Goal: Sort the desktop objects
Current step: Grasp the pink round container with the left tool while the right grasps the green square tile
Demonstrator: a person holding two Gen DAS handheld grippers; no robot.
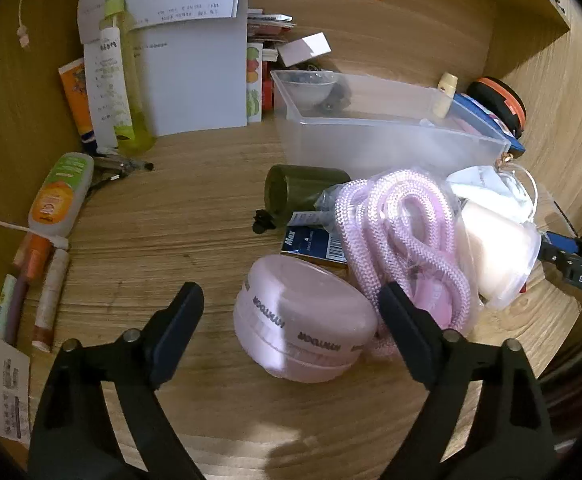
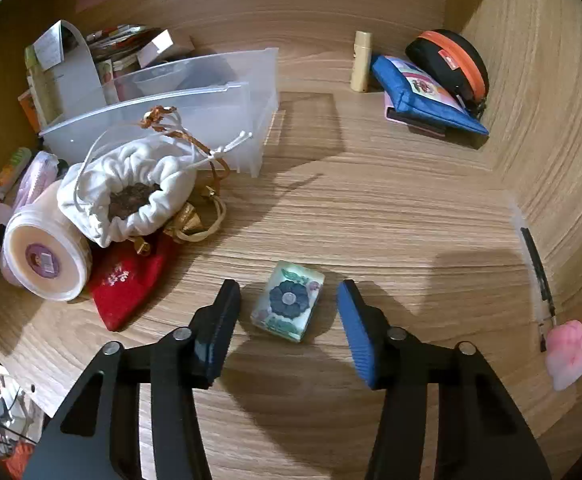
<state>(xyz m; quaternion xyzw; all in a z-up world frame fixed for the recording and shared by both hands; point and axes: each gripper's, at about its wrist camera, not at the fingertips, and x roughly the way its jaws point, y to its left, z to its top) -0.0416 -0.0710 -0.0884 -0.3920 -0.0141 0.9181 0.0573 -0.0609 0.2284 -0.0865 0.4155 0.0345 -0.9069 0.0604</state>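
Observation:
My left gripper point(image 1: 291, 294) stands open over the wooden desk point(image 1: 163, 224), and a round pink case point(image 1: 303, 320) with printed lettering lies between its fingers. There is a gap to the left pad, while the right pad sits close by the case's edge. Behind the case lies a coiled pink rope point(image 1: 403, 224) in a clear bag. My right gripper point(image 2: 288, 287) is open too, with a small flower-patterned box point(image 2: 287, 306) flat on the desk between its blue pads point(image 2: 357, 332), touched by neither. A clear plastic bin point(image 1: 391, 136) point(image 2: 195, 112) stands at the back.
A white drawstring pouch point(image 2: 131, 188), a round cream tub point(image 2: 45, 256) and a red pouch point(image 2: 127, 284) lie left of the right gripper. A blue pencil case point(image 2: 427, 96) and black-orange case point(image 2: 451, 60) sit in the back right corner. Bottles, tubes and papers point(image 1: 195, 80) crowd the left.

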